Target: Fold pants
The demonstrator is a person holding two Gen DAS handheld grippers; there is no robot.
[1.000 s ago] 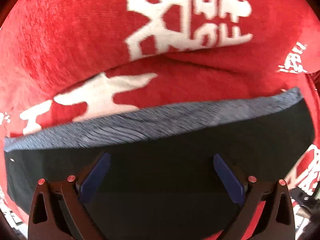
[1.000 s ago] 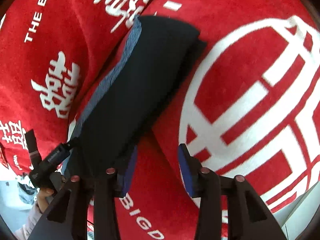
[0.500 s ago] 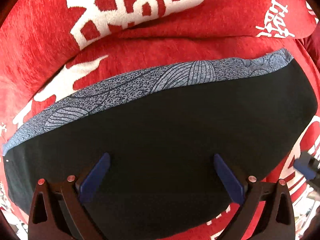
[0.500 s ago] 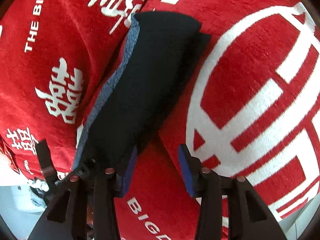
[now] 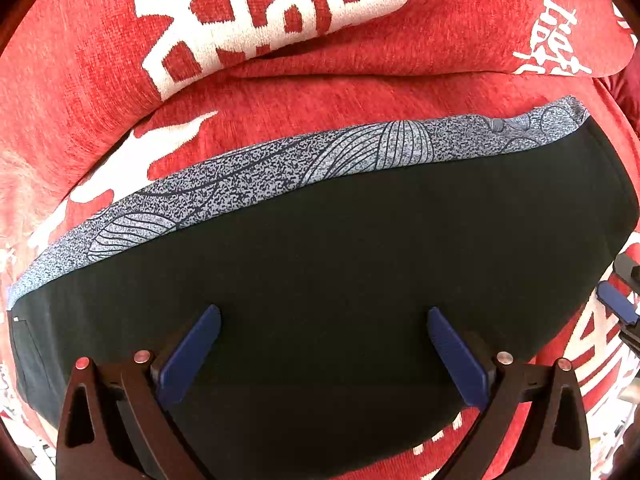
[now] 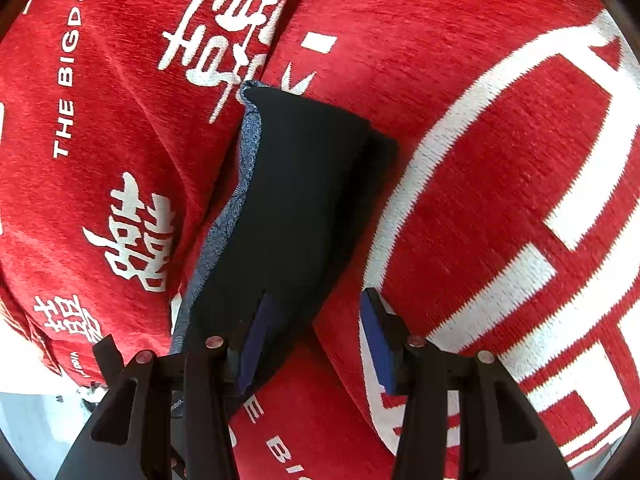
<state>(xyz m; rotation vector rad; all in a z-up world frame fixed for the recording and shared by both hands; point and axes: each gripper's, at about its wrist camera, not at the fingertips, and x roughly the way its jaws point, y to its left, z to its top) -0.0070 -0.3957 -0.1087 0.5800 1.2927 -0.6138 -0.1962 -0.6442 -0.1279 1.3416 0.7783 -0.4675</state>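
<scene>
With both the left gripper (image 5: 323, 354) and right gripper (image 6: 316, 336) spread and holding nothing, the folded black pants with grey patterned waistband (image 5: 340, 264) could slump apart on the soft red white-lettered blanket (image 6: 500, 184).

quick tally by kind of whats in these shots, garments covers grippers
pants: 1, dark, folded, with a grey patterned band
red cover with white print: 1
grippers: 2, left gripper and right gripper, both open
total: 4
</scene>
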